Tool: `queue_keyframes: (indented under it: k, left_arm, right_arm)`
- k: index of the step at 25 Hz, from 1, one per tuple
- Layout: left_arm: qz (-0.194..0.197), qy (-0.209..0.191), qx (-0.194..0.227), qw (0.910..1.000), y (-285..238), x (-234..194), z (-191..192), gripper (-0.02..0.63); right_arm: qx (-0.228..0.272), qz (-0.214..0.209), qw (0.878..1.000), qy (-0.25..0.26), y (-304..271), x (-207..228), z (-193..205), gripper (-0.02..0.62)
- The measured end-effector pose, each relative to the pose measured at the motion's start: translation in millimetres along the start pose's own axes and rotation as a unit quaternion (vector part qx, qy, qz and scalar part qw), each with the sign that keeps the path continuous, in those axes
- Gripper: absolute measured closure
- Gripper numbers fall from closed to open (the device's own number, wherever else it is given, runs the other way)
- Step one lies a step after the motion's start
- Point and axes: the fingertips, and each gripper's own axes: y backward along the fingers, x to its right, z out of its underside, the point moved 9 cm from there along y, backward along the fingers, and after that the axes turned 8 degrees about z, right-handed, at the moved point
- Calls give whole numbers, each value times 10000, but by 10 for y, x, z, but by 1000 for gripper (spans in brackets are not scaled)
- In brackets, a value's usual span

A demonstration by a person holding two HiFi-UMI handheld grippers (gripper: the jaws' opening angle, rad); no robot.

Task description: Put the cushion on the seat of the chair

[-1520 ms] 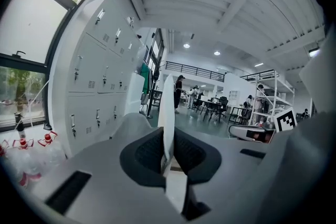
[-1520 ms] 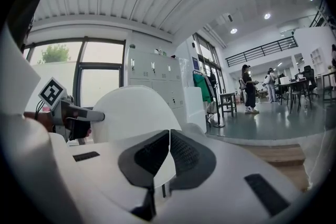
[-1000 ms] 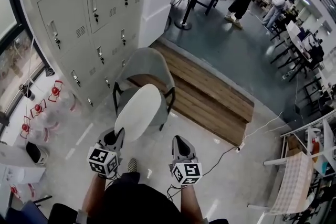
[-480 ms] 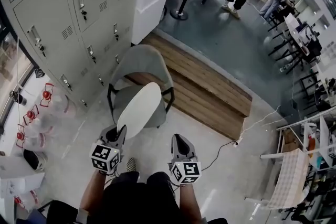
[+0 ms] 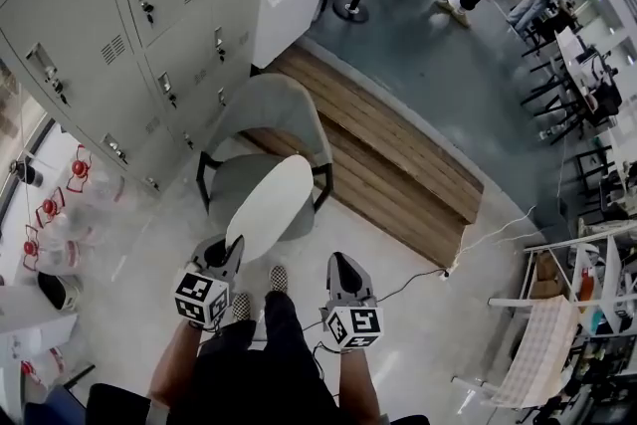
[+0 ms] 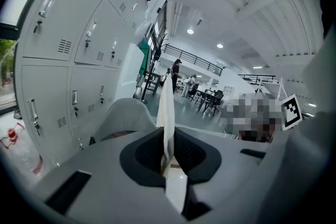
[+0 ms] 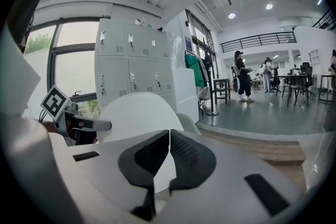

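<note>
A white oval cushion [image 5: 269, 209] hangs over the front of a grey chair [image 5: 267, 110] with black legs. My left gripper [image 5: 229, 252] is shut on the cushion's near edge. In the left gripper view the cushion [image 6: 167, 107] stands edge-on between the pads, and the chair [image 6: 123, 115] lies just behind it. My right gripper [image 5: 341, 266] is shut with nothing in it, to the right of the cushion and apart from it. In the right gripper view the jaws [image 7: 168, 137] meet, with the cushion [image 7: 137, 113] to their left.
Grey lockers [image 5: 119, 25] stand to the left of the chair. A low wooden platform [image 5: 398, 179] runs behind and to its right. A cable [image 5: 478, 244] lies on the floor at the right. Red-capped bottles [image 5: 50, 214] sit at the far left. People and desks are far off.
Both grippers and the cushion have come closer to the chair, and the cushion now overlaps more of the seat. A foot has stepped forward between the grippers.
</note>
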Motion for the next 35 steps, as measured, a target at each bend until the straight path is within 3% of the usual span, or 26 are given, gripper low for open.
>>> queue_keyframes:
  k: [20, 35]
  left_arm:
    - [-505, 717, -136, 9961, -1652, -482, 575, 565]
    - [-572, 1251, -76, 9905, -2337, -788, 1140, 565]
  right_arm:
    - [-962, -733, 9926, -132, -1508, 934, 589, 565]
    - [-1483, -892, 9847, -204, -2019, 1238, 1077, 565]
